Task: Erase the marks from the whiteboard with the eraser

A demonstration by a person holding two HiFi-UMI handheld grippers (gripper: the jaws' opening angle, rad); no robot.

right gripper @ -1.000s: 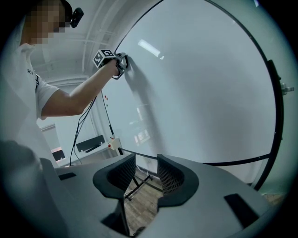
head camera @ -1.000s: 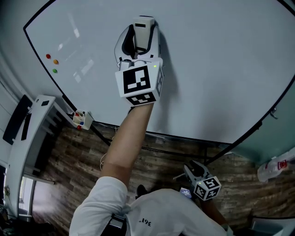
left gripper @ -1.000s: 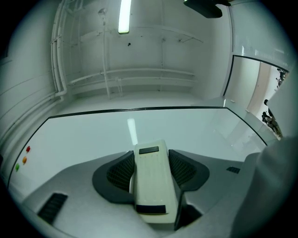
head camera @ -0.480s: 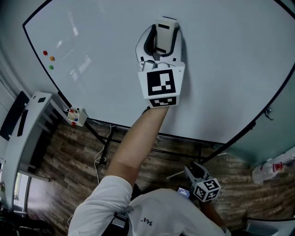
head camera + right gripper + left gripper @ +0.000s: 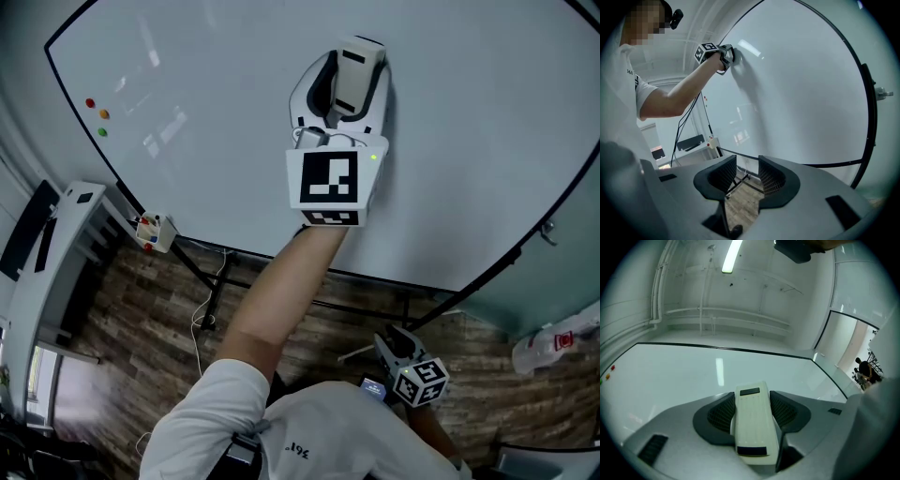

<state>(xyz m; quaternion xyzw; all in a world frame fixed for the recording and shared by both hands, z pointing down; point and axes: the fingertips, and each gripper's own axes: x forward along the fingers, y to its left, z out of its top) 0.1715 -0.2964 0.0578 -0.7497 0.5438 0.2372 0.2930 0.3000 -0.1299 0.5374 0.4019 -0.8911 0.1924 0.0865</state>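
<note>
The whiteboard (image 5: 216, 103) fills the upper half of the head view and I see no pen marks on it. My left gripper (image 5: 343, 67) is raised against the board near its middle, shut on a cream-white eraser (image 5: 358, 66) that lies flat on the surface. In the left gripper view the eraser (image 5: 752, 420) sits lengthwise between the two black pads. My right gripper (image 5: 394, 345) hangs low by the person's side, away from the board. Its jaws (image 5: 747, 174) stand a little apart with nothing between them.
Three coloured magnets (image 5: 97, 115) stick to the board's left part. A small box with markers (image 5: 153, 232) hangs at the lower left frame. A white desk (image 5: 52, 272) stands at left, a plastic bottle (image 5: 555, 341) at right. Wood floor and cables lie below.
My left gripper has slid the eraser rightward and somewhat upward across the board. The right gripper has stayed low in the same place.
</note>
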